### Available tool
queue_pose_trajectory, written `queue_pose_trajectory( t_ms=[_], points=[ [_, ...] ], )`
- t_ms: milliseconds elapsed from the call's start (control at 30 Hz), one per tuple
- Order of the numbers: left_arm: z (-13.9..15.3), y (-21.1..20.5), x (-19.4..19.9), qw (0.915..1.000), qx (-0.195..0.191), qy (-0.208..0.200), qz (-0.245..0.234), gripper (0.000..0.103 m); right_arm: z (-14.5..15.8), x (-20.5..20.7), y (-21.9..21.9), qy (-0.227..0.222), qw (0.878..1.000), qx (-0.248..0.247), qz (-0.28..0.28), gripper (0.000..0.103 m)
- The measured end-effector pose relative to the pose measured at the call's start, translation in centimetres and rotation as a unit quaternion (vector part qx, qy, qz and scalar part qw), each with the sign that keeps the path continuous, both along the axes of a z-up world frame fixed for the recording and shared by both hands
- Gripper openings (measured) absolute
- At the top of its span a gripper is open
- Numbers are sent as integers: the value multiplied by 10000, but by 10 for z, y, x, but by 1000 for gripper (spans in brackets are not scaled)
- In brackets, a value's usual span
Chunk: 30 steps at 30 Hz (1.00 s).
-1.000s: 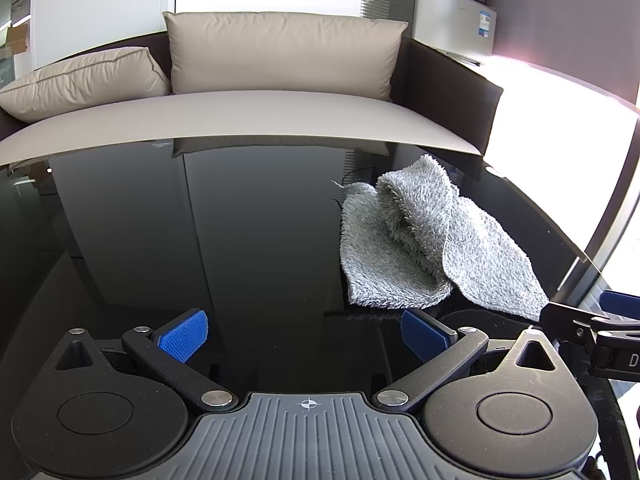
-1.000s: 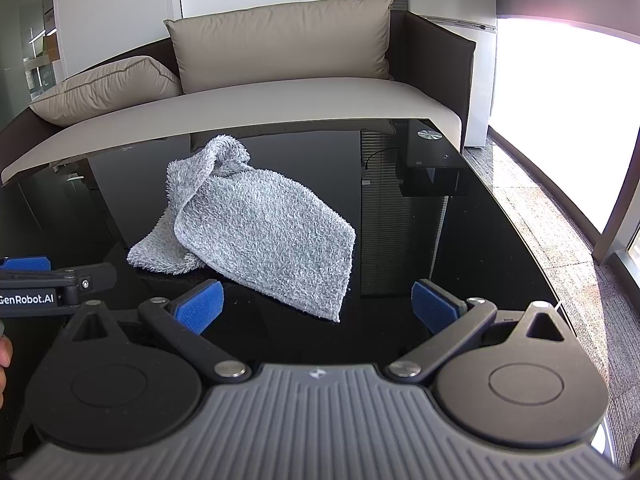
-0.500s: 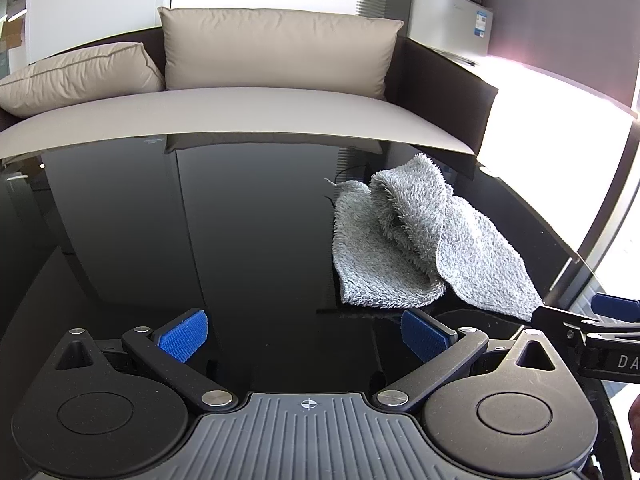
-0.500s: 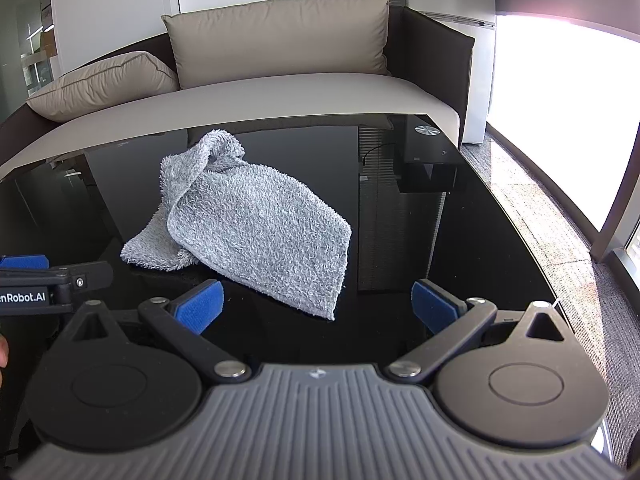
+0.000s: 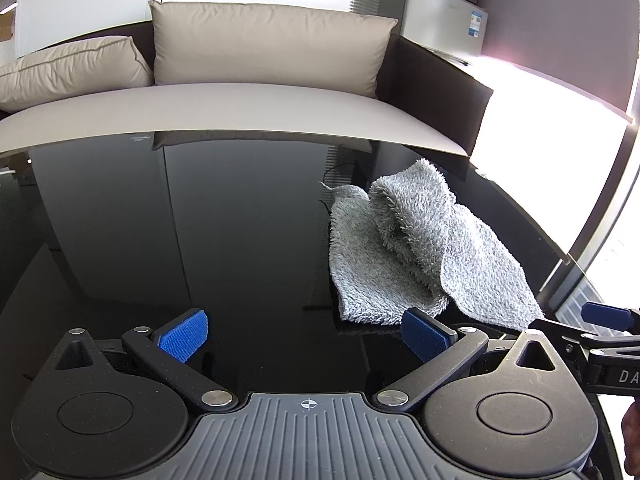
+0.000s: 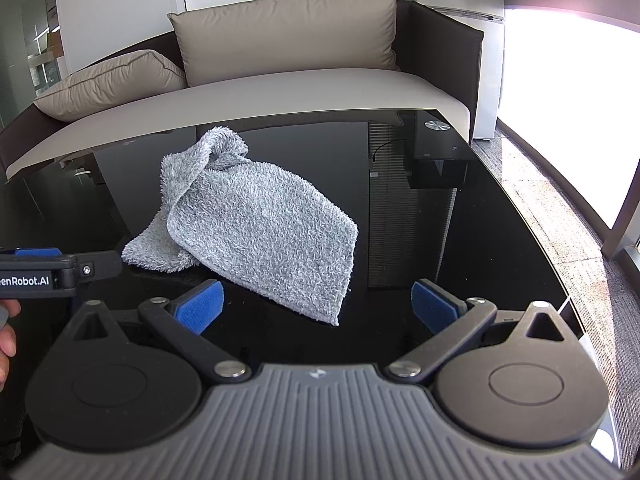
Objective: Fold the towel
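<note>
At the left edge of the right wrist view, white letters "enRobot.AI" stand on the black bar of the left gripper (image 6: 40, 276). At the right edge of the left wrist view, the pale letters "DA" show on the black bar of the right gripper (image 5: 612, 376). The blue sticker on the silver fridge (image 5: 444, 28) is too small to read.

A beige sofa (image 6: 280, 80) stands behind the glossy black table (image 5: 200, 220).
</note>
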<state>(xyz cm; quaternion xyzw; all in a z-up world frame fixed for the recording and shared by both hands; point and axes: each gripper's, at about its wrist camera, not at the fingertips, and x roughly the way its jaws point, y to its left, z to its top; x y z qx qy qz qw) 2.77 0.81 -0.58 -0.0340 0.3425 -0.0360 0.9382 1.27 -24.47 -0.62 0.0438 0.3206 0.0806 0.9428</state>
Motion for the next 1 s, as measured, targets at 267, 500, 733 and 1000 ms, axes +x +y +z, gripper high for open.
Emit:
queue_pose_trajectory(
  t_ms=[267, 500, 733, 1000],
  points=[
    [-5, 1, 12, 10000, -48, 44, -37, 102, -4, 13, 2, 7, 10000, -3, 41, 103],
    [-7, 0, 22, 9999, -21, 14, -155, 101, -6, 22, 6, 34, 9999, -28, 122, 102],
    [-11, 0, 32, 9997, -15, 51, -224, 94, -10, 28, 9, 103, 9997, -47, 236, 88],
    [-13, 0, 36, 9996, -55, 59, -268, 94, -10, 28, 11, 79, 9994, -185, 287, 67]
  ],
)
